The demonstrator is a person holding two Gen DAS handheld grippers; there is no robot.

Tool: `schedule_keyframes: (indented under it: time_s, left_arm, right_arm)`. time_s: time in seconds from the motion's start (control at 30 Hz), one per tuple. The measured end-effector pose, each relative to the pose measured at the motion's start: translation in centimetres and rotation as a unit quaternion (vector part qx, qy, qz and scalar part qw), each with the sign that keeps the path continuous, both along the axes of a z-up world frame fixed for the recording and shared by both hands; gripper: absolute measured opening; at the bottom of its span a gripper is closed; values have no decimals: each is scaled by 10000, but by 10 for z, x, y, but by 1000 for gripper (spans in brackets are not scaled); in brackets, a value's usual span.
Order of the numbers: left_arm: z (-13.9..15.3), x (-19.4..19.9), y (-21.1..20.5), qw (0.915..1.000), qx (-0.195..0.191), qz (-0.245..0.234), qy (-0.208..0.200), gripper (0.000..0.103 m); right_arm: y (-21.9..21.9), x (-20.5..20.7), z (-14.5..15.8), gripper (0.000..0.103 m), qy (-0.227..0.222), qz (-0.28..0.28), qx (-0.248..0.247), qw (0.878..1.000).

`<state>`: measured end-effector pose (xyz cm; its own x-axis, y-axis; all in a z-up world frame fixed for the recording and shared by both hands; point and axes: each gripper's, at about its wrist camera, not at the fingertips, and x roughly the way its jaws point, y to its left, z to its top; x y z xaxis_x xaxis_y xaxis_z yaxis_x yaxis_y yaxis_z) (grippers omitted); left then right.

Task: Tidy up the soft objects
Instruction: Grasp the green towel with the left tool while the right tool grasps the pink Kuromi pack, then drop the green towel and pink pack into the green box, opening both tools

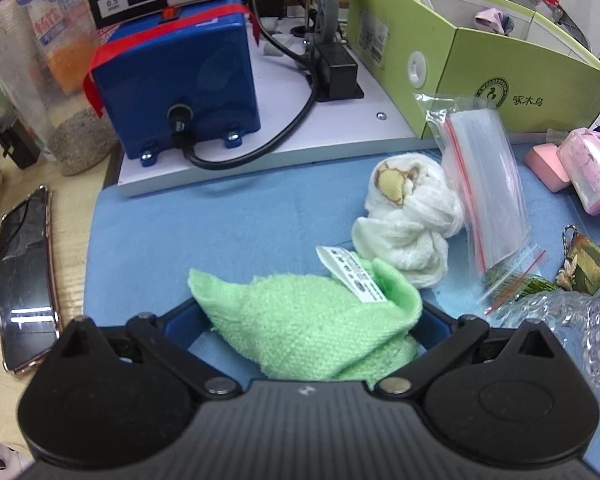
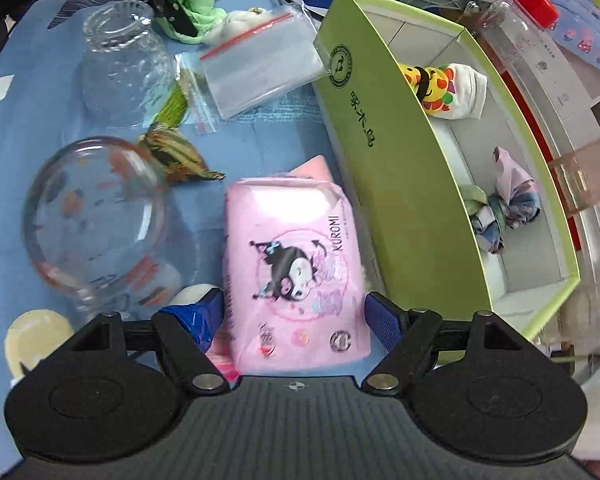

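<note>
Left gripper [image 1: 312, 320] sits low over the blue mat [image 1: 204, 232], its blue-padded fingers [image 1: 180, 318] spread to either side of the green towel [image 1: 300, 328]; whether the pads actually press the cloth cannot be told. The towel is crumpled, its white label [image 1: 352, 276] facing up. Touching the towel on its far side lies a knotted white cloth [image 1: 412, 220] with a yellow-brown print, and a clear zip bag [image 1: 484, 184] with a red seal leans against that cloth. Behind these, at the mat's far edge, stands the green box [image 1: 500, 64], open at the top. Right gripper [image 2: 296, 316] straddles the pink tissue pack [image 2: 296, 264], fingers [image 2: 382, 320] wide apart on both sides of it; contact cannot be confirmed. The pack lies on the mat just beside the long wall of the green box. Inside the box: a white cloth with a yellow smiley print [image 2: 444, 84] at the far end, a bundled pale patterned cloth [image 2: 508, 204] near the middle. Two glass jars [image 2: 96, 216] stand left of the pack.
</note>
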<state>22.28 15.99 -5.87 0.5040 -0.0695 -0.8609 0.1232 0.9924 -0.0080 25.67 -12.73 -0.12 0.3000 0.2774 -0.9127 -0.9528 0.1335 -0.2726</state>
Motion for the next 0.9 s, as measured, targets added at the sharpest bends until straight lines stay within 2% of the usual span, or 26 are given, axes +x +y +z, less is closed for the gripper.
schedule_keyframes:
  time_s: [0.13,0.33,0.37,0.43,0.47,0.5,0.6,0.67,0.9]
  left_arm:
    - [0,-2,1,10000,-10,-37,-67,102]
    - [1,-5,3,9999,-23,19,-135,101]
    - [2,-6,3,9998,-33,48,-183,97]
    - [6,-10,5,9995,-132,84,-277,81]
    - [9,-12,5,9993,-185,111,-314,64]
    - [12,-13,6,9991,-230,154,-332,53]
    - [18,-16,9,9984,-256,357,-365,47]
    - [23,-20,11,9980,-192,456,-405,46]
    - [50,-38,26,9952,-400,688,-575,46]
  right_arm:
    - [5,12,-13,64,270,76,-43,9996]
    - [4,14,-23,62,216,-33,39,9998]
    - [4,17,-23,62,290,-200,19,9994]
    - [2,23,-22,60,427,-669,71,9968]
    - [0,24,-21,59,454,-865,150,9951]
    - [-1,25,-20,57,465,-1067,222,9930]
    - [-2,17,-18,51,336,-1429,439,9882]
    - [-4,11,-18,50,326,-1658,594,9838]
    - [-27,-10,2,48,501,-2243,1190,9659]
